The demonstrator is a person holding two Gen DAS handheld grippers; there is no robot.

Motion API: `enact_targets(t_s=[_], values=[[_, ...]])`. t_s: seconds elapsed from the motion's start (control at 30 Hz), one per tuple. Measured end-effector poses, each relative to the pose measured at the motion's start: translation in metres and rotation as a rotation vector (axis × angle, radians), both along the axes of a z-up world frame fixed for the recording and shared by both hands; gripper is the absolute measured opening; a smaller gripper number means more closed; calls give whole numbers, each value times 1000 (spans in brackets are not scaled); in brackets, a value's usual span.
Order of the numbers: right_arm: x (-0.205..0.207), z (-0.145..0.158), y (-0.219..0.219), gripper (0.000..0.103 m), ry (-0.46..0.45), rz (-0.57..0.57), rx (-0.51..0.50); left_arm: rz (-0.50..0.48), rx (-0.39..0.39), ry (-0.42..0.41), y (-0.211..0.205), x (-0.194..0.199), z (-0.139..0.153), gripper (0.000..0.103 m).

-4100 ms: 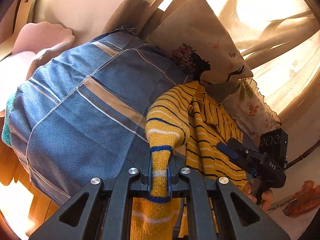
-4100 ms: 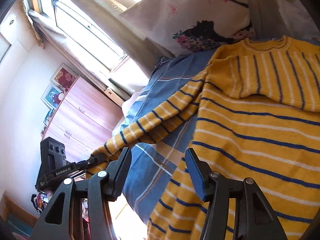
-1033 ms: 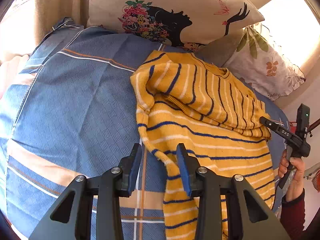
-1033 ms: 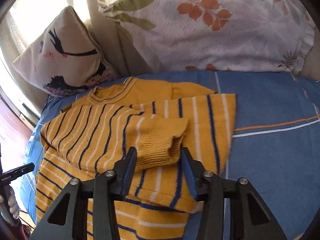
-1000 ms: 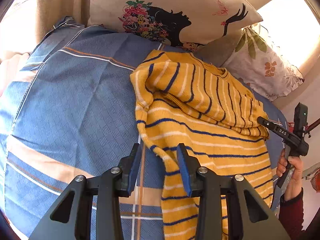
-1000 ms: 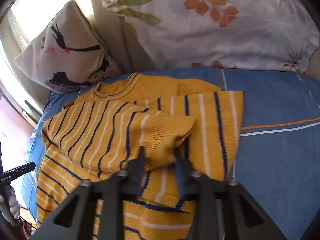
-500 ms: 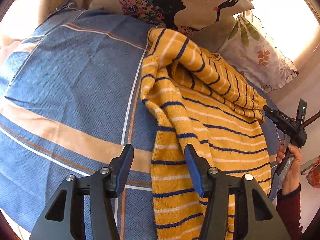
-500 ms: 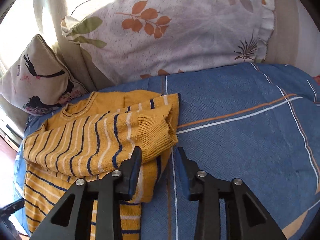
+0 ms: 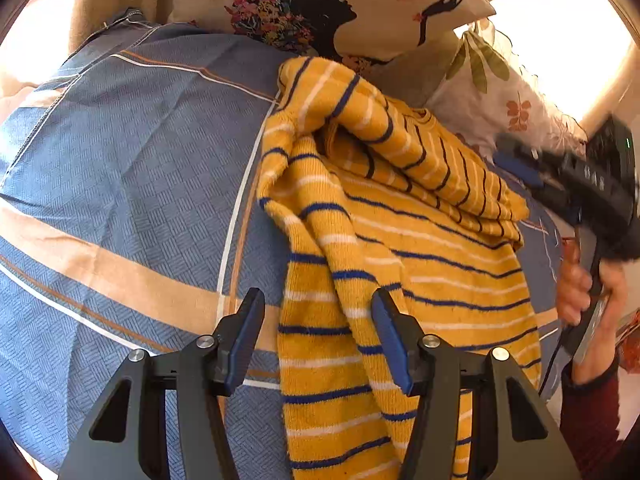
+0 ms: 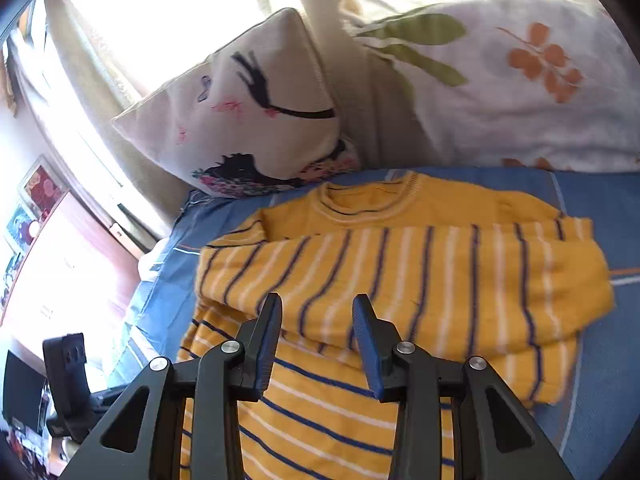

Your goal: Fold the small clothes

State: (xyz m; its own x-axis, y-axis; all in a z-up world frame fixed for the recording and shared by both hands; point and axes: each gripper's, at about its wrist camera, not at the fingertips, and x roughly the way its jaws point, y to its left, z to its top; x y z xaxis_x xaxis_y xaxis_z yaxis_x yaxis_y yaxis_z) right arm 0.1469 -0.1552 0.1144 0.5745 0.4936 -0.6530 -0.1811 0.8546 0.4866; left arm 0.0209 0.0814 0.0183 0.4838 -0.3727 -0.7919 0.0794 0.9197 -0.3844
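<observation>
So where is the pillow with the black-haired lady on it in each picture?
Left wrist view: the lady pillow sits at the top middle, behind the yellow striped sweater.
Right wrist view: the lady pillow is upper left of middle, its flowers near the sweater's collar.
Shared landmark: the leaf-print pillow next to it.
</observation>
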Motion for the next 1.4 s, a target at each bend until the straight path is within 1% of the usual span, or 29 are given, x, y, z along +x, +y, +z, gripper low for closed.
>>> enact_targets(t_s=[0.03,0.07,0.13,0.17,0.3,0.4,0.43,0.47,0.5,0.53,0.6,0.67,0.73,0.8,0.87,0.93,0.97,1.0,1.03,1.07,1.1,1.13,1.17,1.2,1.27,1.4], values=[[12,2,14,52,2,26,-15,-14,-1,2,-1,-5,-5,54],[27,2,28,57,7,43,-32,-26,-5,2,-3,-10,-9,54],[58,-3,55,59,36,81,-50,-24,12,-41,-6,-19,-10,54],[73,-8,67,59,58,92,-58,-23,11,-47,-7,-21,-10,54],[128,-40,103,59,163,116,-81,-7,-50,-60,-3,-22,-13,59],[147,-66,121,59,261,180,-68,-13,-87,-72,2,-23,-15,60],[147,-69,127,57,274,220,-59,-17,-100,-78,4,-24,-16,60],[146,-67,131,34,264,266,-52,-21,-112,-85,6,-25,-17,60],[143,-64,134,12,244,288,-70,-27,-121,-91,7,-26,-18,60],[141,-58,136,4,214,282,-114,-32,-130,-96,9,-26,-19,60],[141,-45,138,4,151,251,-211,-37,-141,-98,10,-27,-20,61],[147,-35,142,4,88,189,-326,-37,-147,-97,9,-26,-19,61],[155,-33,151,4,47,161,-401,-37,-145,-103,10,-27,-19,61],[161,-38,169,4,2,151,-509,-37,-145,-116,11,-31,-20,62],[166,-49,182,4,2,157,-581,-31,-154,-130,12,-35,-21,62],[168,-55,186,5,4,153,-628,-23,-171,-140,12,-36,-21,62],[165,-51,182,5,-5,141,-622,-20,-177,-141,13,-38,-22,62],[160,-44,174,6,-13,123,-582,-18,-181,-139,14,-39,-21,62],[153,-34,161,11,-21,94,-533,-16,-185,-135,15,-40,-22,63],[143,-22,146,24,-29,51,-493,-16,-188,-133,18,-42,-22,63],[130,-12,129,32,-34,15,-458,-15,-194,-128,19,-44,-22,65],[114,-2,112,47,-37,-4,-414,-14,-204,-123,19,-46,-22,68],[97,6,95,55,-36,-8,-365,-12,-214,-118,20,-48,-23,69],[79,12,78,56,-31,-9,-326,-9,-221,-113,21,-51,-23,70],[39,17,39,57,-3,-31,-279,-3,-235,-103,22,-59,-23,70],[-50,8,-36,61,67,-139,-190,14,-287,-84,25,-74,-25,70]])
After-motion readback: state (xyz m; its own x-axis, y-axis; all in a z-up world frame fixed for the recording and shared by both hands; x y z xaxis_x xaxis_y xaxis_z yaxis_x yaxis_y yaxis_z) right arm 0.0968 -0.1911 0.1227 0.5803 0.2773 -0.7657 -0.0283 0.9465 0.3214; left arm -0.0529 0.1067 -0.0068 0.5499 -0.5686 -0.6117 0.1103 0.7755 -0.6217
